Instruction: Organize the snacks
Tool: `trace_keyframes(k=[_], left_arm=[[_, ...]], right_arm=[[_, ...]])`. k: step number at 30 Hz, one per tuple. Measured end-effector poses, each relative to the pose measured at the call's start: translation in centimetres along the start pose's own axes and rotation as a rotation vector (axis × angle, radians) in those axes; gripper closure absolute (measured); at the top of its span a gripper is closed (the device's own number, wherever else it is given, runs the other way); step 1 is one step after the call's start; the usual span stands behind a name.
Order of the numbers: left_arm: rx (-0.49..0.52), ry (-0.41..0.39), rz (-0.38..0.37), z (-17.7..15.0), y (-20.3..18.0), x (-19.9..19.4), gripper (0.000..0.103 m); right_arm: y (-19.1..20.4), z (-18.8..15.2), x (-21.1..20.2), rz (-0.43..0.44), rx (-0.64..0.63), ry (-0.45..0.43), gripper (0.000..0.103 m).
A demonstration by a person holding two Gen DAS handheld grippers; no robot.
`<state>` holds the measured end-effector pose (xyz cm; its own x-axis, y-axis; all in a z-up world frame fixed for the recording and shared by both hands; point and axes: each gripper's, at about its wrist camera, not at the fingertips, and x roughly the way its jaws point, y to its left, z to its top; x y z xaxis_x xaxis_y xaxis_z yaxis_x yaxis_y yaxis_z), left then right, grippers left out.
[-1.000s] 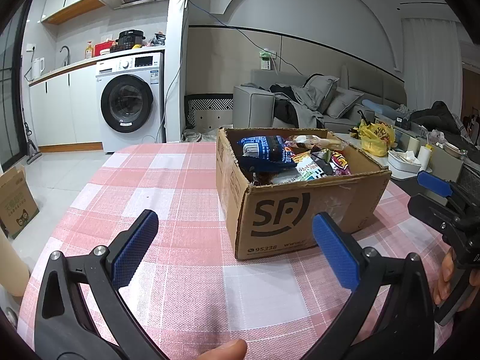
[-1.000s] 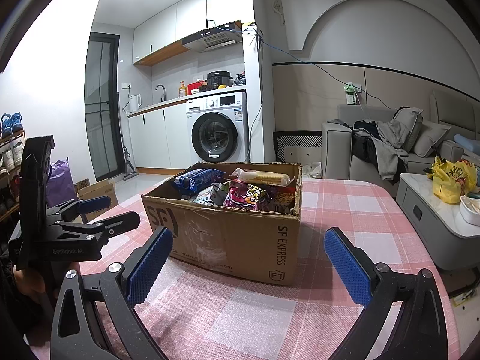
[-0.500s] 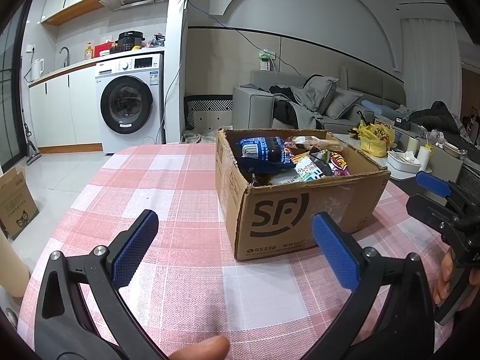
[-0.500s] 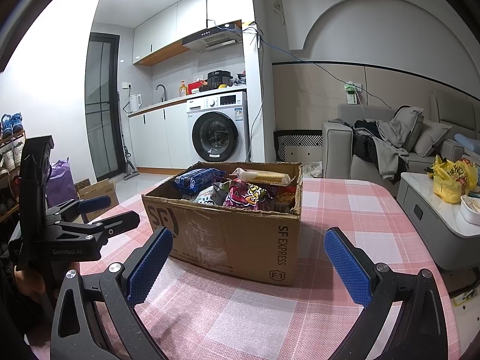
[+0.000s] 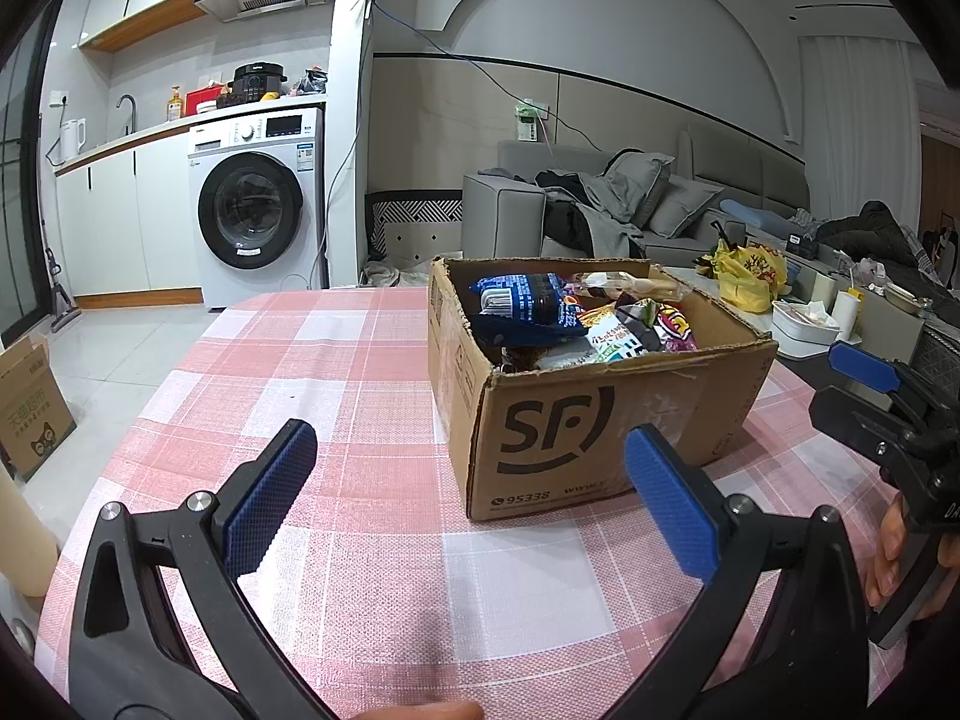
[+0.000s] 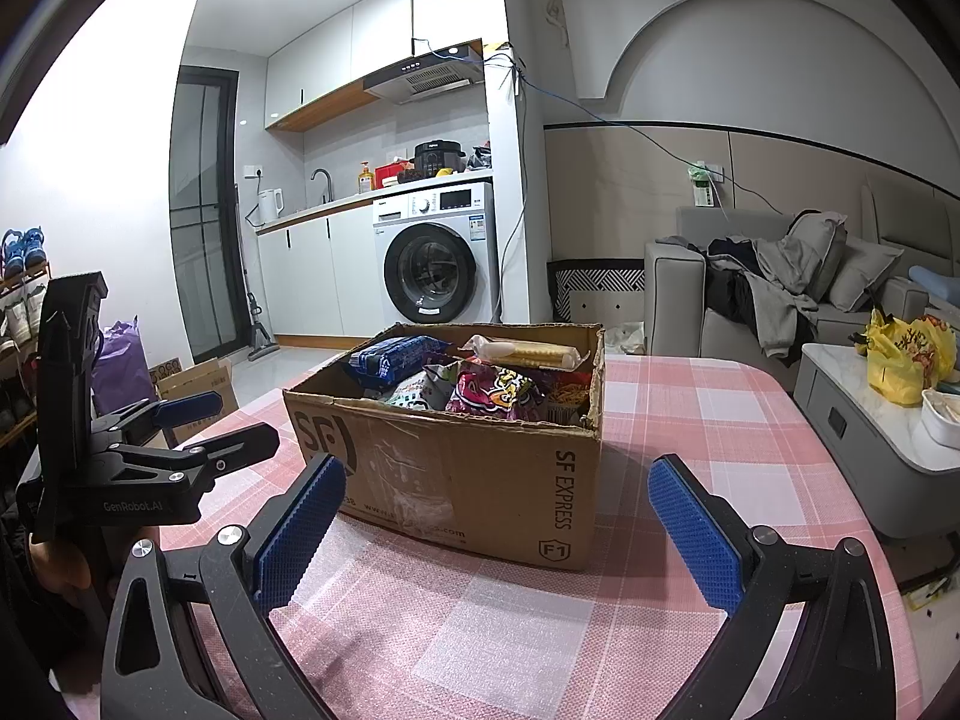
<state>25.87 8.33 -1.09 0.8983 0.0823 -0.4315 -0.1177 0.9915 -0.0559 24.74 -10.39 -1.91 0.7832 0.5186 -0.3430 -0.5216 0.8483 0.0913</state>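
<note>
The open cardboard box (image 5: 600, 420) of snacks (image 5: 528, 306) sits on the checked desk (image 5: 336, 360) just ahead of both empty, spread-fingered grippers, left gripper (image 5: 468, 498) and right gripper (image 6: 498, 528) about equally near.

snack packets (image 5: 543, 306) in box (image 5: 600, 426), box on table (image 5: 336, 372)

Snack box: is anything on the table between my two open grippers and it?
Nothing visible. Only bare checked tablecloth lies between the left gripper and the cardboard box, and likewise ahead of the right gripper. The snacks sit behind the box's near wall, so reach in from above.
</note>
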Motion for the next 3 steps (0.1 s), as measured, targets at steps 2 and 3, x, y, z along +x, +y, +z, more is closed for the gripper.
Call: trace_keyframes(k=[2, 3], left_arm=[[-0.001, 0.000, 0.001, -0.02, -0.09, 0.13, 0.000], [-0.001, 0.000, 0.002, -0.01, -0.04, 0.06, 0.000]], right_arm=[[0.00, 0.00, 0.00, 0.001, 0.000, 0.000, 0.000], [0.00, -0.01, 0.01, 0.000, 0.000, 0.000, 0.000]])
